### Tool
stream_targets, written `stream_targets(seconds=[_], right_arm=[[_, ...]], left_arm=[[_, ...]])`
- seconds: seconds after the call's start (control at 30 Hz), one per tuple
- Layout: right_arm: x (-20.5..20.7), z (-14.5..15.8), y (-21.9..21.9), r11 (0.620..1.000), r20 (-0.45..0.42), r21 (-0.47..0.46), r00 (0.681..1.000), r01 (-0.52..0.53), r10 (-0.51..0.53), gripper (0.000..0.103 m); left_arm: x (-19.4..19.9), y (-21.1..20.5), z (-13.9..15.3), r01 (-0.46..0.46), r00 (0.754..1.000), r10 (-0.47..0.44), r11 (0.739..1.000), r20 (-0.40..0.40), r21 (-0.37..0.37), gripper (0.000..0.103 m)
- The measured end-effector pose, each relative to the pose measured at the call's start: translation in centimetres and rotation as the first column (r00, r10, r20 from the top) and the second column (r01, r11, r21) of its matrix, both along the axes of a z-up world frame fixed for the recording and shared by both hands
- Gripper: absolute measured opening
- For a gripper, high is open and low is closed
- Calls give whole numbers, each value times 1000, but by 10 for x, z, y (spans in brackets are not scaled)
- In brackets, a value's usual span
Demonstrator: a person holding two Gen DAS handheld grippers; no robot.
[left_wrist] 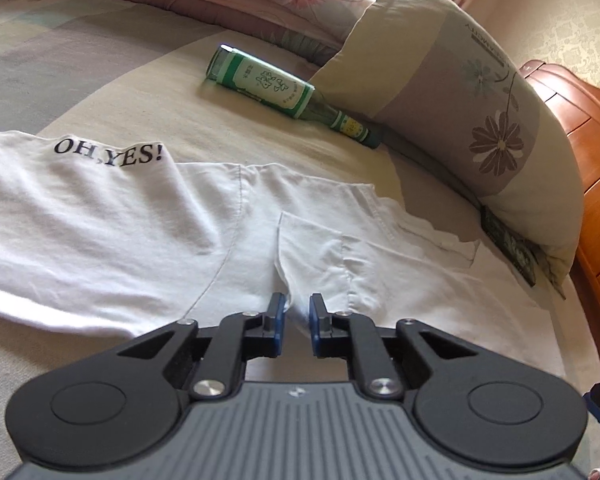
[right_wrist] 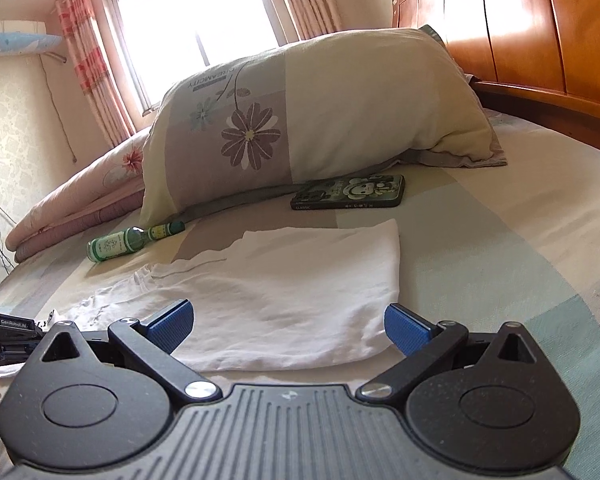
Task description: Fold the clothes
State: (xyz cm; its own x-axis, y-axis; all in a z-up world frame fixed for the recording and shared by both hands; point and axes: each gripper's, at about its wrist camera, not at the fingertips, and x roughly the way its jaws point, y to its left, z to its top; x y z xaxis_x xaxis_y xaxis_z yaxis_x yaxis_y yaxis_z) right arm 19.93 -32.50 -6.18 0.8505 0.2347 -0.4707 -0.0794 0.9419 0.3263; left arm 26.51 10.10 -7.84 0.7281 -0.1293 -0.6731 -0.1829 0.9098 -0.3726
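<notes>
While the left gripper [left_wrist: 297,312] pinches a fold of the white T-shirt [left_wrist: 112,220] lying just in front of the pillow [left_wrist: 460,120], the wide-open right gripper [right_wrist: 288,328] should probably grip the near hem and lift evenly.

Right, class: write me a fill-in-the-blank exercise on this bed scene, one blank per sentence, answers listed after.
1. The words printed on the white T-shirt read "OH, ____!"
2. The green glass bottle lies on its ____ on the bed.
3. The left gripper is pinching a fold of the ____.
4. The right gripper has its blue pads wide ____.

Missing words: YES; side; T-shirt; open
</notes>
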Motion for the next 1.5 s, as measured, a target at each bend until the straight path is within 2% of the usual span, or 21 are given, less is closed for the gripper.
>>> stream_targets(seconds=[0.07, 0.13, 0.2, 0.27, 0.33, 0.43, 0.5, 0.57, 0.63, 0.7, 0.77, 0.83, 0.87, 0.9, 0.97, 1.07, 1.2, 1.27, 1.33, 1.5], right_arm=[[1, -2, 2, 1000, -13, -9, 1000, -14, 14, 103], [2, -3, 5, 999, -20, -22, 999, -25, 25, 103], [3, -4, 8, 998, -25, -35, 999, -43, 42, 103], [5, -6, 12, 997, -29, -49, 998, -62, 61, 103], [7, -8, 13, 995, -30, -31, 995, -98, 97, 103], [12, -12, 15, 988, -32, 2, 987, -155, 155, 103], [17, -16, 15, 986, -55, 11, 985, -164, 165, 103], [19, -19, 7, 993, -79, 23, 990, -117, 118, 103], [21, -21, -2, 997, -104, 34, 992, -65, 68, 103], [23, -24, -11, 999, -129, 44, 992, -13, 18, 103], [19, -21, -17, 995, -96, 96, 995, -6, 15, 103], [14, -18, -18, 993, -54, 117, 998, -18, 24, 103], [14, -18, -11, 995, -36, 89, 998, -44, 48, 103], [16, -18, -2, 997, -32, 41, 997, -66, 67, 103], [19, -23, 19, 991, -63, -95, 994, -95, 89, 103], [22, -31, 40, 960, -114, -248, 988, -130, 104, 103], [22, -31, 34, 967, -134, -225, 987, -117, 89, 103], [20, -30, 32, 974, -149, -204, 986, -102, 72, 103], [18, -28, 38, 965, -163, -236, 983, -115, 78, 103], [1, -25, 61, 911, -182, -361, 973, -202, 143, 103]], left_arm=[[-3, 4, 4, -24, 1000, 24, 999, 1, 38, 21], [-5, 9, 16, -52, 998, 50, 998, 30, 48, 30], [-6, 7, 28, -45, 996, 40, 997, 81, 60, 44], [-1, -4, 36, 24, 992, -33, 997, 119, 76, 50], [11, -27, 36, 129, 984, -140, 986, 110, 103, 52], [30, -48, 18, 231, 971, -235, 970, 49, 76, 53], [41, -54, 2, 233, 972, -233, 970, -4, 76, 53], [41, -51, -5, 240, 970, -243, 967, 32, 84, 55], [40, -54, 0, 218, 975, -222, 963, 7, 156, 57], [39, -60, 8, 207, 978, -207, 948, -25, 243, 57], [39, -65, 19, 264, 963, -269, 944, -3, 200, 57], [42, -80, 32, 333, 939, -341, 932, 38, 143, 63], [45, -91, 37, 374, 923, -382, 920, 54, 116, 69], [48, -101, 43, 415, 904, -422, 905, 71, 90, 70], [61, -132, 47, 495, 867, -497, 868, 45, 44, 70], [83, -181, 45, 607, 794, -608, 794, -12, -27, 70], [104, -237, 33, 661, 746, -664, 747, -39, -71, 70], [113, -255, 20, 673, 726, -685, 726, -64, -140, 70], [120, -275, 10, 682, 704, -704, 708, -97, -185, 70], [111, -311, 2, 751, 607, -792, 600, -70, -277, 72]])
